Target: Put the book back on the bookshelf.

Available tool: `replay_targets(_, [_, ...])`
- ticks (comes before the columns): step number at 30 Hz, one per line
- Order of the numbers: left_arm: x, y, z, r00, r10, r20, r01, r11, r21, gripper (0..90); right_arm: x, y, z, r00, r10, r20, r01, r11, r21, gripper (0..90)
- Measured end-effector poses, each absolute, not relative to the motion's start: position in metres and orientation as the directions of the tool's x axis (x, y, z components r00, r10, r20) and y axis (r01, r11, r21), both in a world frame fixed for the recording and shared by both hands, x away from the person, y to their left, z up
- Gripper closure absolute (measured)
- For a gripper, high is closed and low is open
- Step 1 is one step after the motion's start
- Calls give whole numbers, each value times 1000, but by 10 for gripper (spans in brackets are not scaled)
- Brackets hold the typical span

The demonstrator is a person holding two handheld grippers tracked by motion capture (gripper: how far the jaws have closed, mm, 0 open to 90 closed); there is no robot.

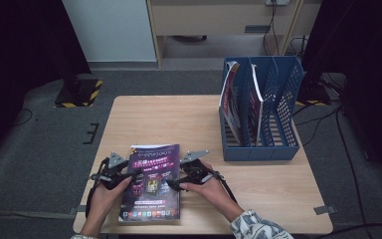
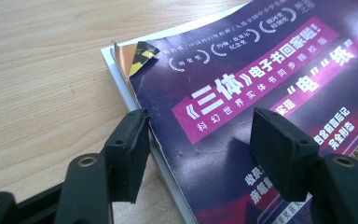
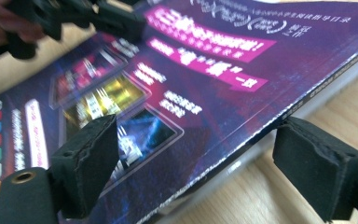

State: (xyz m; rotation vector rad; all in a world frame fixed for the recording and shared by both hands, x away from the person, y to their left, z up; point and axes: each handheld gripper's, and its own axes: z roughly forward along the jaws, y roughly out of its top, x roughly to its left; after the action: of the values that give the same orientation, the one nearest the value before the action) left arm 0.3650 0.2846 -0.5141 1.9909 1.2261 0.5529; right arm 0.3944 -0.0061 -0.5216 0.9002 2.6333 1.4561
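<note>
A purple magazine (image 1: 151, 199) lies flat near the table's front edge. My left gripper (image 1: 129, 174) is at its left edge, open. In the left gripper view, one pad (image 2: 128, 149) sits by the magazine's (image 2: 242, 84) edge over the wood and the other rests above the cover, whose corner (image 2: 137, 56) curls up. My right gripper (image 1: 176, 185) is at the magazine's right edge, open. In the right gripper view, its jaws straddle the spine edge of the magazine (image 3: 205, 60), one pad (image 3: 91, 158) over the cover and one beside it over the wood.
A blue slotted file holder (image 1: 261, 114) stands at the table's right back, with magazines (image 1: 231, 94) upright in its left slots. Bare wooden tabletop (image 1: 169, 119) stretches behind the magazine. A person's hands and a patterned sleeve (image 1: 258, 226) come in from the bottom.
</note>
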Motion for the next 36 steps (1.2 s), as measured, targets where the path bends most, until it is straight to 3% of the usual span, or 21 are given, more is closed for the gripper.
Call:
replay_targets(21, [364, 285, -516, 449, 893, -29, 576, -265, 773, 372, 411, 16, -521, -840, 426, 336, 506, 392, 768, 303])
replay_targets(36, [364, 284, -516, 451, 892, -18, 575, -275, 770, 370, 409, 20, -527, -856, 400, 328, 486, 405, 774, 266])
